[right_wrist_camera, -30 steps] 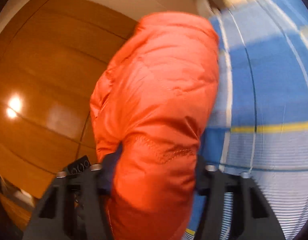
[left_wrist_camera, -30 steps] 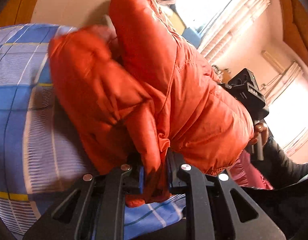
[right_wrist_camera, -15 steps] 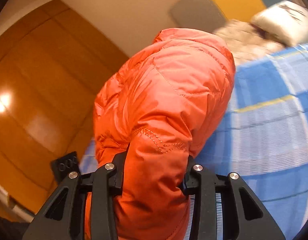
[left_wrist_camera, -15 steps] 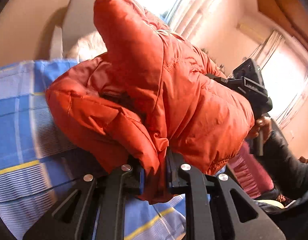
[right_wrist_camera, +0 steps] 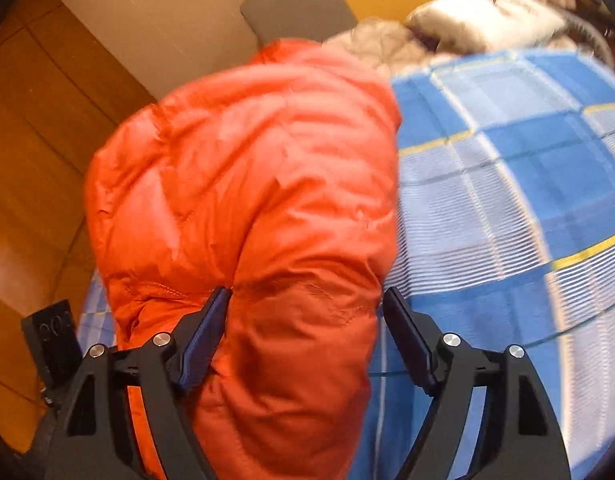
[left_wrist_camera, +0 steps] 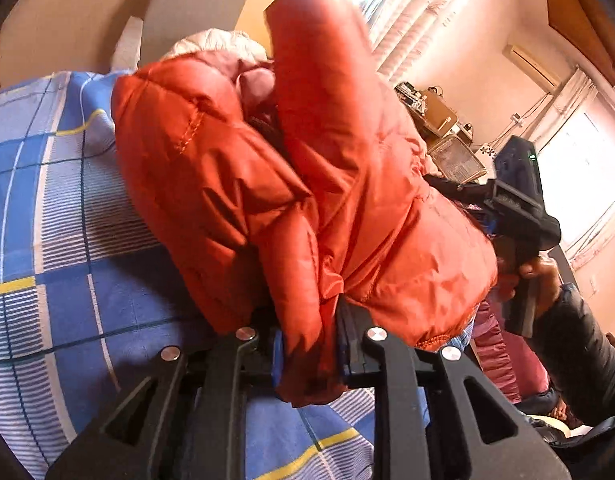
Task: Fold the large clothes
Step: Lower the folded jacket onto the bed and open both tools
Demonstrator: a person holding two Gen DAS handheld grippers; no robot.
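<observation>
An orange puffer jacket [left_wrist_camera: 307, 184] is bunched up and held above a blue checked bedsheet [left_wrist_camera: 47, 248]. My left gripper [left_wrist_camera: 307, 354] is shut on a fold of the jacket's edge. In the right wrist view the jacket [right_wrist_camera: 247, 184] fills the middle. My right gripper [right_wrist_camera: 307, 320] has its jaws spread wide, with the jacket's thick edge lying between the pads [right_wrist_camera: 205, 334]. The right gripper's body [left_wrist_camera: 515, 208] shows in the left wrist view, behind the jacket at the right.
The bedsheet [right_wrist_camera: 507, 208] covers the bed. White pillows [right_wrist_camera: 479, 20] lie at the bed's far end. A wooden wardrobe [right_wrist_camera: 35, 152] stands at the left in the right wrist view. A window with curtains [left_wrist_camera: 419, 8] and a cluttered shelf [left_wrist_camera: 439, 120] are behind.
My right gripper's jaws have opened wider around the jacket. Both grippers have swung toward the pillows with the jacket. The left grip is unchanged.
</observation>
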